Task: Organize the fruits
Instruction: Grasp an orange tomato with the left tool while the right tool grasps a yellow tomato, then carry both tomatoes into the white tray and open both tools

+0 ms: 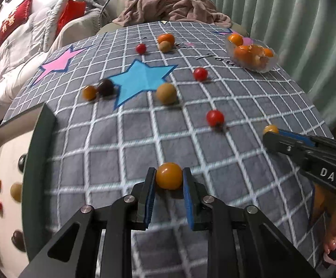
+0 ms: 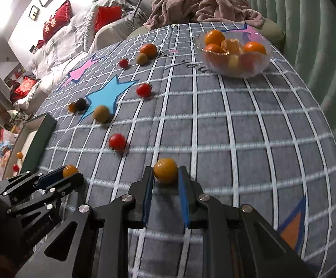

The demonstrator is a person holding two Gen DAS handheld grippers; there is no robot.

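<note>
My left gripper (image 1: pixel 169 173) is shut on a small yellow-orange tomato (image 1: pixel 169 180), its blue pads pressing both sides just above the checked cloth. In the right wrist view my right gripper (image 2: pixel 165 170) is shut on a second yellow-orange tomato (image 2: pixel 165 171). Each gripper shows in the other's view: the right gripper (image 1: pixel 270 136) at the right edge, the left gripper (image 2: pixel 69 173) at the lower left, each with its tomato at the tips. Loose on the cloth lie red tomatoes (image 1: pixel 215 117) (image 1: pixel 200 74), a tan fruit (image 1: pixel 166 93), a dark fruit (image 1: pixel 106 87) and a mandarin (image 1: pixel 166 38).
A dark-rimmed tray (image 1: pixel 38 143) with a cream floor sits at the left table edge and holds several small fruits. A clear glass bowl (image 1: pixel 267 66) of mandarins stands at the far right. Beyond the table are a sofa with a pink blanket (image 1: pixel 172 7) and a green curtain.
</note>
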